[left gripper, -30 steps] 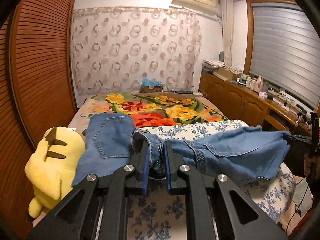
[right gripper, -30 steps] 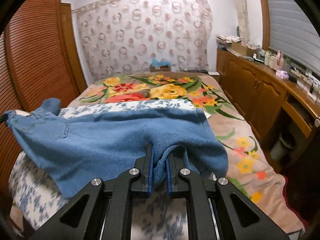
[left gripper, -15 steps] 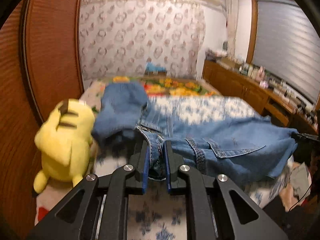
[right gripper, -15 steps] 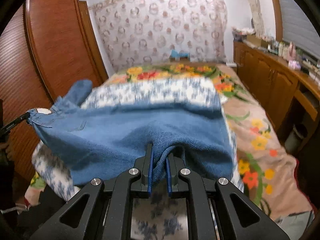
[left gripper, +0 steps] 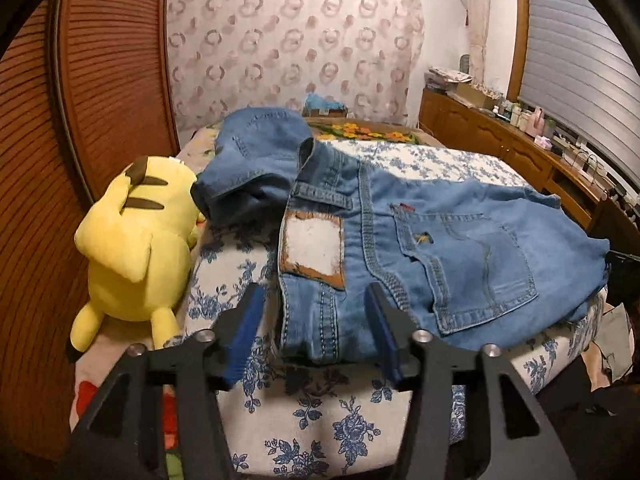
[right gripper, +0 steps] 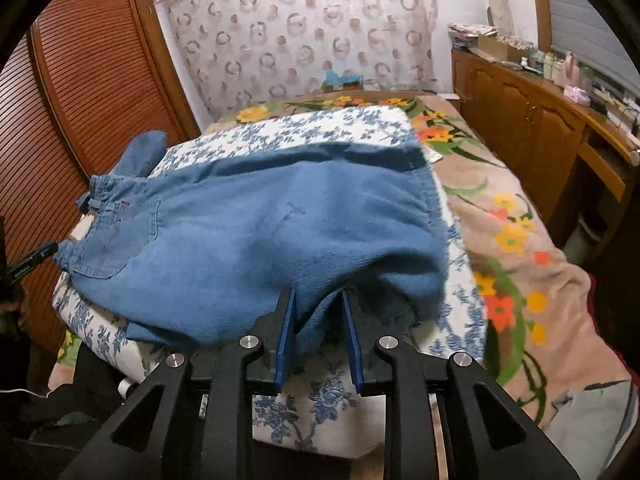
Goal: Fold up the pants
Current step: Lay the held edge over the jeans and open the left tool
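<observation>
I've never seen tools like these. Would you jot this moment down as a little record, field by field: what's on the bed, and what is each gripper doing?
garment: jeans, laid across a blue-flowered quilt, back pocket and waist patch facing up
left gripper: jaws just opened wide, waistband between them, not pinched
right gripper: jaws just parting, denim fold between them
beside jeans: yellow plush toy
underneath: floral blanket
</observation>
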The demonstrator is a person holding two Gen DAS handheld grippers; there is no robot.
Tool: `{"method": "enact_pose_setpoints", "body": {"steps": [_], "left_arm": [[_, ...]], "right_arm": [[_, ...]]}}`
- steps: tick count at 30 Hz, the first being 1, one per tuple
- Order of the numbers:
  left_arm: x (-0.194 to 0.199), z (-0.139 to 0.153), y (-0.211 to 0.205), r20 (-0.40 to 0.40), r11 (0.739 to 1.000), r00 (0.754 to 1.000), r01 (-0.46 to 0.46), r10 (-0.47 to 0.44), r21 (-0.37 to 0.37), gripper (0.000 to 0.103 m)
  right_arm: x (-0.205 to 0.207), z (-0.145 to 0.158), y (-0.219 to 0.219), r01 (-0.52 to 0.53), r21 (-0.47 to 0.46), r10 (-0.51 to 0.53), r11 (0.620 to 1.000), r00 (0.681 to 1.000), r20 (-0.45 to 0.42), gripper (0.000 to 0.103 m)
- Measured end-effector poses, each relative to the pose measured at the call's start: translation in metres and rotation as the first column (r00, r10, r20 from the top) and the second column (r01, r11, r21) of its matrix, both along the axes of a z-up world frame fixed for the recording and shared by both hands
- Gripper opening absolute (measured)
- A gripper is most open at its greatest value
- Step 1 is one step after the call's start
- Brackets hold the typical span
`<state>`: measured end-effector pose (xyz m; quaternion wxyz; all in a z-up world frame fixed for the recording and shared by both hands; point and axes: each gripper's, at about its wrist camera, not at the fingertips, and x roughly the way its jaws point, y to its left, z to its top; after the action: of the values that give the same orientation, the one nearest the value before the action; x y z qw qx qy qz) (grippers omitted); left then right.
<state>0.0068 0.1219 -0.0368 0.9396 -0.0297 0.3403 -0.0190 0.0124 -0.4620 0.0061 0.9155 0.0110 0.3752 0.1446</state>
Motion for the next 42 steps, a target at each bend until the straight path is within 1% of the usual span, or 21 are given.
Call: {"method": "enact_pose_setpoints", "body": {"steps": [1,2,3,4,6,11,13,16,19,25,31,36,42], "left_arm": [[0.000,0.000,0.001,0.004,1.000,1.000,0.003,-0.003,0.000,0.074],[0.000,0.003,-0.001,0.014,1.000,1.000,0.006,-0.006,-0.002,0.081],[0.000,0.004,-0.002,0.019,1.000,1.000,0.013,-0.013,-0.006,0.081],[0.001,0.005,-0.005,0.018,1.000,0.999,0.027,-0.027,-0.012,0.081],[0.004,0.008,-0.011,0.019,0.999,0.999,0.039,-0.039,-0.011,0.081],[0.014,0.012,-0.039,0.049,0.995,0.994,0.101,-0.100,-0.019,0.081],[0.020,0.013,-0.052,0.055,0.992,0.991,0.123,-0.122,-0.024,0.081],[0.028,0.011,-0.069,0.052,0.988,0.987,0.154,-0.152,-0.028,0.081],[0.036,0.009,-0.085,0.044,0.982,0.982,0.184,-0.182,-0.035,0.081],[0.048,-0.001,-0.113,0.011,0.972,0.973,0.229,-0.229,-0.051,0.081],[0.053,-0.015,-0.130,-0.033,0.965,0.966,0.255,-0.257,-0.059,0.081],[0.052,-0.022,-0.137,-0.062,0.963,0.962,0.263,-0.266,-0.063,0.081],[0.056,-0.030,-0.142,-0.088,0.965,0.962,0.254,-0.259,-0.061,0.081]], "right_arm": [[-0.001,0.002,0.004,0.009,-0.007,-0.009,1.000,1.000,0.010,0.027],[0.000,0.004,-0.001,0.024,-0.016,-0.023,1.000,0.999,0.022,0.028],[-0.005,0.004,0.002,0.034,-0.020,-0.033,0.999,0.999,0.030,0.031],[-0.009,0.005,0.001,0.044,-0.018,-0.044,0.999,0.998,0.038,0.038],[-0.008,0.007,-0.004,0.064,-0.013,-0.063,0.998,0.997,0.050,0.045],[-0.015,0.002,0.000,0.108,-0.016,-0.108,0.994,0.993,0.050,0.045],[-0.018,0.000,0.012,0.120,-0.013,-0.119,0.993,0.992,0.050,0.045],[-0.025,0.006,0.014,0.132,0.006,-0.132,0.991,0.990,0.048,0.045],[-0.022,0.005,0.011,0.139,0.021,-0.140,0.990,0.989,0.048,0.045],[-0.018,0.001,0.011,0.128,-0.028,-0.127,0.991,0.992,0.021,0.045],[-0.019,-0.001,0.011,0.121,-0.077,-0.121,0.990,0.993,0.004,0.045],[-0.013,0.005,0.010,0.118,-0.078,-0.118,0.990,0.993,0.000,0.045],[-0.005,0.005,0.011,0.105,-0.077,-0.105,0.992,0.994,0.008,0.045]]}}
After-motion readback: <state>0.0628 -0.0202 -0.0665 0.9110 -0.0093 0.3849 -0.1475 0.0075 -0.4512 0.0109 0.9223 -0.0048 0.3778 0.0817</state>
